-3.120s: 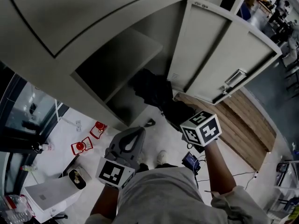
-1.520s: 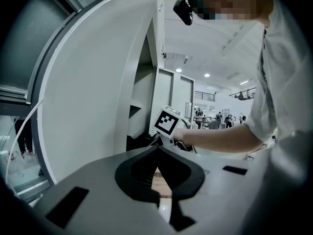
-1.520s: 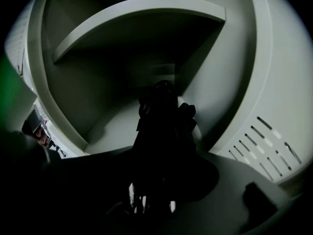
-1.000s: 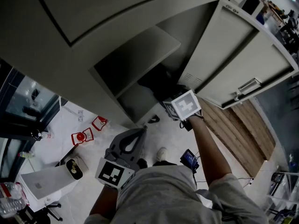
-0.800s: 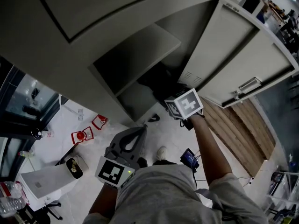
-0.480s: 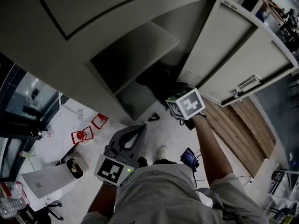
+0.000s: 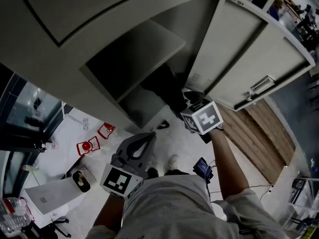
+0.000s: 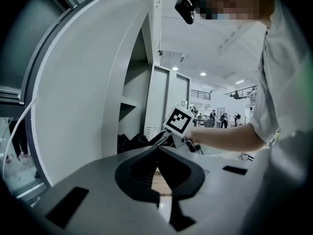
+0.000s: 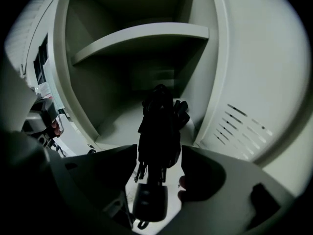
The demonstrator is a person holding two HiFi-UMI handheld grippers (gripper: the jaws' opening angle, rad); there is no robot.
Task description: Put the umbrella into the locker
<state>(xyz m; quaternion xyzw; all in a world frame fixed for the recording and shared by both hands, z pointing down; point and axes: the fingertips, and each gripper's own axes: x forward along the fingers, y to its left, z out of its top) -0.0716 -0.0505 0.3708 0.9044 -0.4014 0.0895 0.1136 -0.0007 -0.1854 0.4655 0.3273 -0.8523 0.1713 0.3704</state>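
Shows black umbrella [image 7: 167, 89] lying in open locker [image 7: 141, 108] under its shelf [image 7: 139, 54], right tongs [image 7: 192, 100] just beside it, left tongs [image 7: 145, 141] well apart, lower.

A wooden platform [image 7: 259, 136] lies on the pale floor [image 7: 70, 131]; two red objects [image 7: 85, 147] and a white box [image 7: 47, 200] sit near dark glazing [image 7: 25, 118].

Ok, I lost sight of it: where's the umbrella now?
Right gripper view, centre: the umbrella lies inside the locker, below its shelf, handle poking out front.
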